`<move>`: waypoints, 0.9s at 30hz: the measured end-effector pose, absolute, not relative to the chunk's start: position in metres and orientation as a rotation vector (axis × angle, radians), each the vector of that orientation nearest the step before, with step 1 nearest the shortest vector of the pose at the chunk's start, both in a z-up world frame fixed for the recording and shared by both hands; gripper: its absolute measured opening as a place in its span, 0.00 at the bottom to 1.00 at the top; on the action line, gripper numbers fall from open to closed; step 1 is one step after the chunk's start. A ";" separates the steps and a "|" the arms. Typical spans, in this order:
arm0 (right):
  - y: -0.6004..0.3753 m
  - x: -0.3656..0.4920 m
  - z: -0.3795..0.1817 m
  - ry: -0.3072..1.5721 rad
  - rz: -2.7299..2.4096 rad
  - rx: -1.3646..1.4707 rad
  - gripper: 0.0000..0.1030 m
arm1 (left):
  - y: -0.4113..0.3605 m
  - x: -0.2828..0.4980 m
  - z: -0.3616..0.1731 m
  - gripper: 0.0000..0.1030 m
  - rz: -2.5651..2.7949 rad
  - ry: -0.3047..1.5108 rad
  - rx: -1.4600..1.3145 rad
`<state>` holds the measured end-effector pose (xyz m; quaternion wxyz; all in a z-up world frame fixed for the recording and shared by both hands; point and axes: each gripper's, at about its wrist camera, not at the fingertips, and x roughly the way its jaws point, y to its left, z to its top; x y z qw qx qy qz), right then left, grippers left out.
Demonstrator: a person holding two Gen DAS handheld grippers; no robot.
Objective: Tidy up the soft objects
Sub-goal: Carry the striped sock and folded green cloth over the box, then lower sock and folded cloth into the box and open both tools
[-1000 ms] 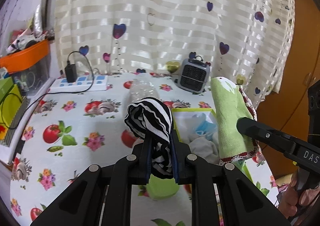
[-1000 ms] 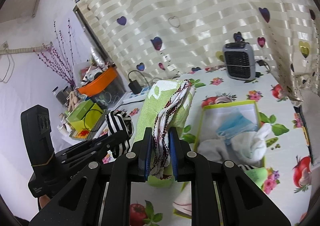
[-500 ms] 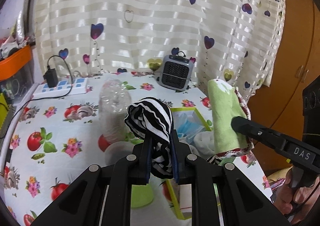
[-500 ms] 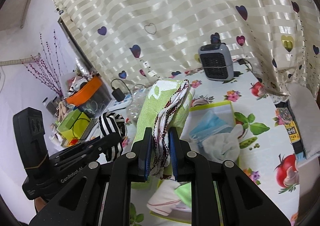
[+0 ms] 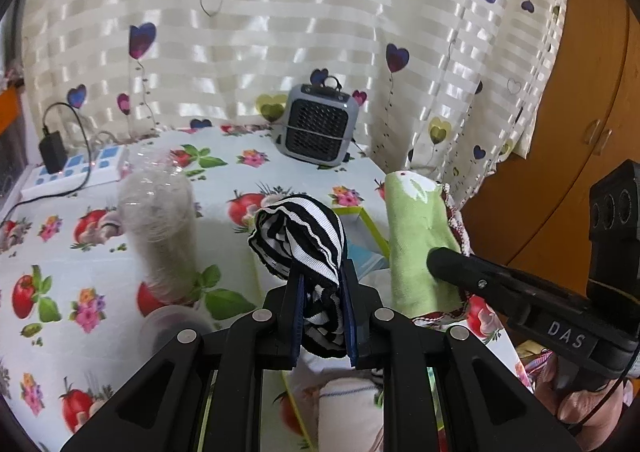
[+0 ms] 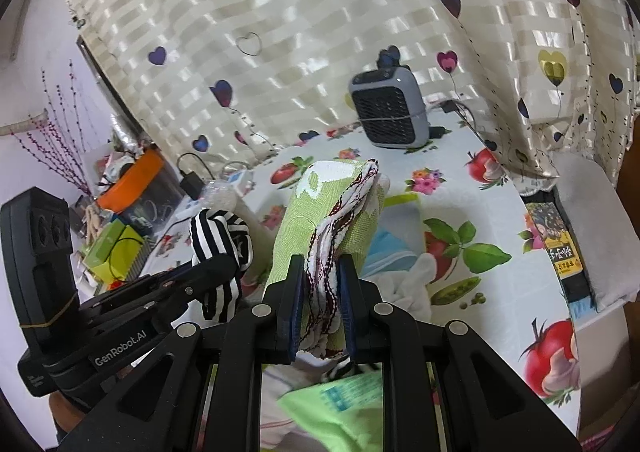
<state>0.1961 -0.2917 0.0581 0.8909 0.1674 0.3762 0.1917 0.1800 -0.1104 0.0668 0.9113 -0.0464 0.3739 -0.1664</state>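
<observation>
A black-and-white striped cloth [image 5: 304, 236] stands bunched between the blue pads of my left gripper [image 5: 322, 316], which is shut on it. My right gripper [image 6: 318, 308] is shut on a folded green cloth with a red-and-white trim [image 6: 332, 212]. Both cloths hang side by side above a shallow green-rimmed box [image 6: 402, 200] that holds a blue face mask [image 6: 390, 248] and white soft items [image 6: 412, 284]. In the left wrist view the green cloth [image 5: 420, 236] and the right gripper's finger [image 5: 472, 272] are at the right.
A clear plastic bottle [image 5: 160, 228] stands left of the box on the fruit-print tablecloth [image 5: 80, 252]. A grey heater [image 5: 316, 128] sits at the back by the heart-print curtain, a power strip [image 5: 76, 172] at far left. A wooden cupboard [image 5: 576, 132] stands right.
Both grippers have moved forward and slightly down with their cloths, toward the box and heater. The bottle and heater look nearer. Neither grip has altered.
</observation>
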 end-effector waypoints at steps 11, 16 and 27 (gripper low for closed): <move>-0.296 0.236 0.029 0.870 0.366 0.325 0.17 | -0.133 0.225 0.043 0.15 -0.333 0.863 -0.104; -0.292 0.249 0.016 0.927 0.366 0.305 0.17 | -0.141 0.242 0.030 0.15 -0.320 0.906 -0.102; -0.293 0.253 0.005 0.954 0.351 0.301 0.27 | -0.153 0.262 0.000 0.17 -0.288 1.002 -0.070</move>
